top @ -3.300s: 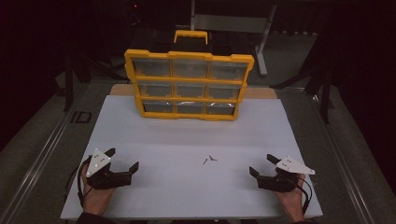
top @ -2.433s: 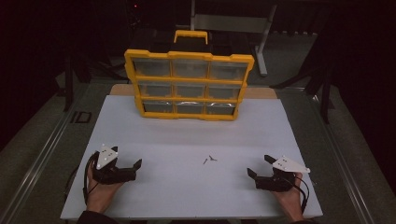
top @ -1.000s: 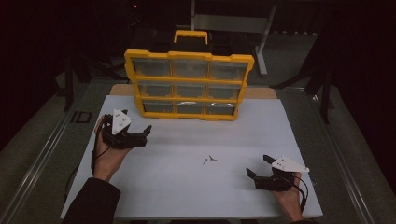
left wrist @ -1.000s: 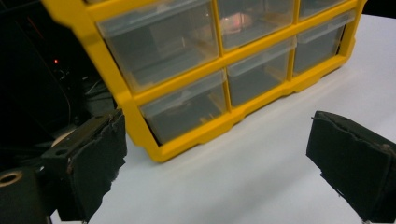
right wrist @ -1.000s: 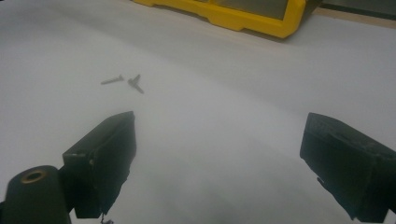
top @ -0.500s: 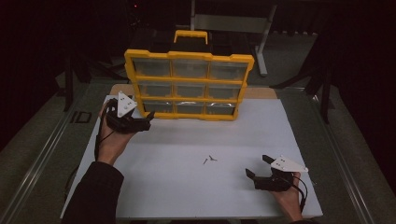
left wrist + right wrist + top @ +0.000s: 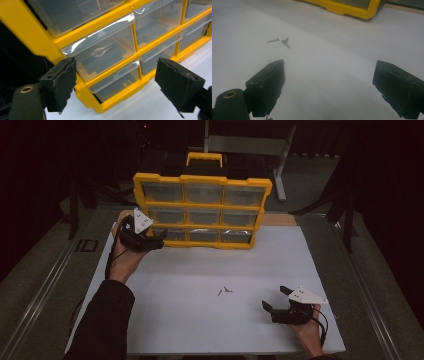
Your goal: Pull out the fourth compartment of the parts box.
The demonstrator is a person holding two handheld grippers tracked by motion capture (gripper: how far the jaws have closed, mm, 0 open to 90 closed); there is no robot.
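A: Start with the biggest thing. The white counter [image 7: 200, 320] carries a yellow drawer cabinet [image 7: 202, 212] standing upright at its far side, three rows of clear drawers facing the person.

B: And the left tongs [image 7: 159, 239] sit right at the cabinet's lower left corner. From the left gripper view their jaws are spread wide with nothing between the pads, though they have just been closing a little. The clear middle-row drawer [image 7: 105, 50] and the bottom-left drawer [image 7: 117, 80] lie just ahead of them, not yet touched.

A: So the step looks like pulling one of those left-column drawers open. What would doing it well take?

B: Probably lining the pads up on the drawer's front lip, one above and one below, rather than straddling the yellow frame. Then a straight pull toward the person, gently, since the cabinet only stands on the counter and could slide or tip forward.

A: The right tongs [image 7: 277, 300]?

B: Resting low at the near right of the counter, jaws wide apart and empty. Two small screws [image 7: 223, 291] lie near the counter's middle, apart from both tongs; likely they go into a drawer once one is open.
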